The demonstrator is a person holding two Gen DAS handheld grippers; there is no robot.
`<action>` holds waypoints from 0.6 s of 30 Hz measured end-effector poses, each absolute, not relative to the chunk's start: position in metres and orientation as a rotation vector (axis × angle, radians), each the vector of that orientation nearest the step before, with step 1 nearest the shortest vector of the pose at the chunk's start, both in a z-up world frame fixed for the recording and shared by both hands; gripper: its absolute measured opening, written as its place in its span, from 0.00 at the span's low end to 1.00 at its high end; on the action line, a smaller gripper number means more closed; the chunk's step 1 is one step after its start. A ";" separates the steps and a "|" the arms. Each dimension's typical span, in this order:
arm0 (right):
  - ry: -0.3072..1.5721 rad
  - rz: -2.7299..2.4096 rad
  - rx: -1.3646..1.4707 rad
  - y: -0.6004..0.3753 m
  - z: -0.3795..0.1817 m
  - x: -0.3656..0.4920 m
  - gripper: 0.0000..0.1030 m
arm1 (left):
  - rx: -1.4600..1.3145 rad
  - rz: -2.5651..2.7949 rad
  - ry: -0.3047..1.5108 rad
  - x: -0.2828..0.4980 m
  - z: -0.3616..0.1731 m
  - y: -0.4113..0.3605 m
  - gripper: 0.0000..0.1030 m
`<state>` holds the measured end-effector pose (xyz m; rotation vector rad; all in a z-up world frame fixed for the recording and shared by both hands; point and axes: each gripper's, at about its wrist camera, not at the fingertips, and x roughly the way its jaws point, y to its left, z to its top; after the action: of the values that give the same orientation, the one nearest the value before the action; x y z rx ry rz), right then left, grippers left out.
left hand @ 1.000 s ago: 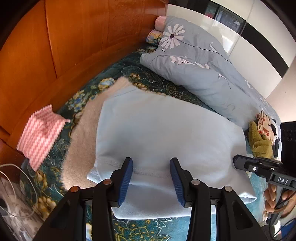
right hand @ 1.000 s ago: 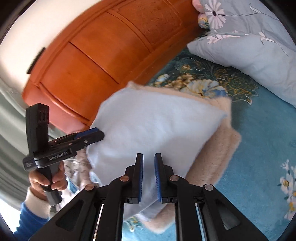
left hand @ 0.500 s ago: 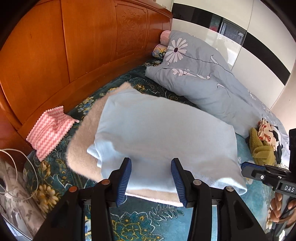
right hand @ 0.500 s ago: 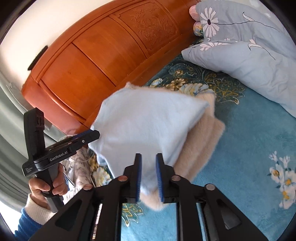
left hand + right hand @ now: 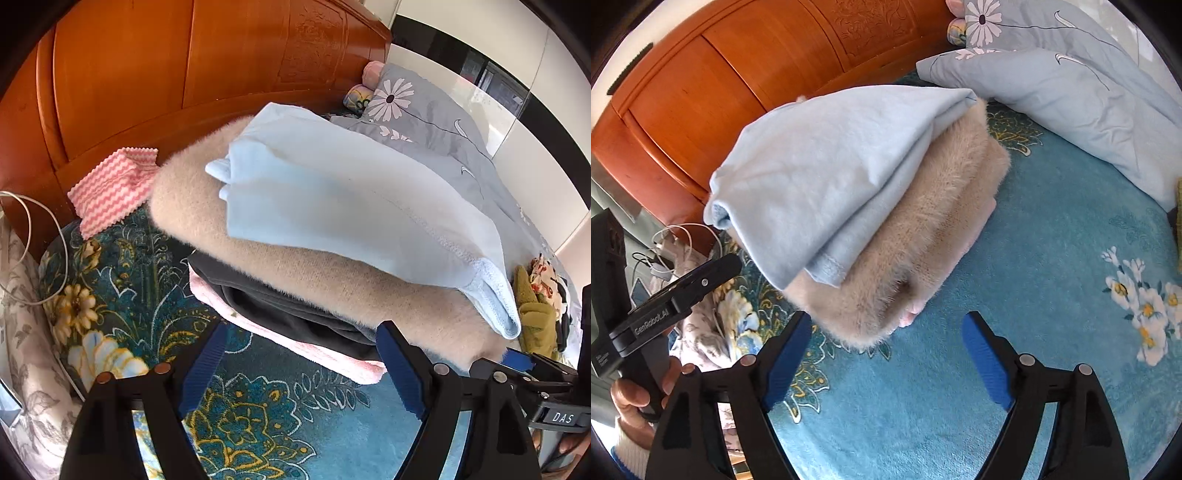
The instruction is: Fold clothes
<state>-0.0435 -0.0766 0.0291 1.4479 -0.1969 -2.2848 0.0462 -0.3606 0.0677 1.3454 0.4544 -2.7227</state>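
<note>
A folded light blue garment point(image 5: 351, 199) lies on top of a stack of folded clothes on the bed: a fuzzy beige sweater point(image 5: 332, 280), a dark garment point(image 5: 280, 310) and a pink one point(image 5: 325, 358) under it. The stack also shows in the right wrist view, light blue garment point(image 5: 827, 173) over the beige sweater point(image 5: 916, 258). My left gripper point(image 5: 301, 363) is open and empty just before the stack's near edge. My right gripper point(image 5: 886, 354) is open and empty, close to the stack's corner.
The bed has a teal floral cover point(image 5: 1034, 295). A wooden headboard point(image 5: 147, 74) stands behind the stack. A grey-blue quilt point(image 5: 1052, 85) lies at the far side. A pink zigzag cloth point(image 5: 110, 188) and a white cable point(image 5: 44, 236) lie left. More clothes point(image 5: 535, 310) are piled right.
Both grippers have dropped lower and backed off to the stack's edge. The right gripper has opened wide and let go of the light blue garment. The left has opened wider.
</note>
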 end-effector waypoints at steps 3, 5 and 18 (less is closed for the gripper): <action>-0.184 -2.314 1.450 -0.079 0.026 -0.044 0.82 | 1.334 -2.714 0.446 0.050 0.063 -0.357 0.98; -0.161 -2.338 1.423 -0.079 0.026 -0.042 0.82 | 1.335 -2.714 0.434 0.052 0.059 -0.354 1.00; -0.005 -2.476 1.356 -0.083 0.020 -0.034 0.94 | 1.318 -2.664 0.379 0.058 0.041 -0.345 1.00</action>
<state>-0.0336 -0.0829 0.0201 1.3556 -0.0049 -2.4761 0.0580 -0.3454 0.0411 1.3185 0.3794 -2.6637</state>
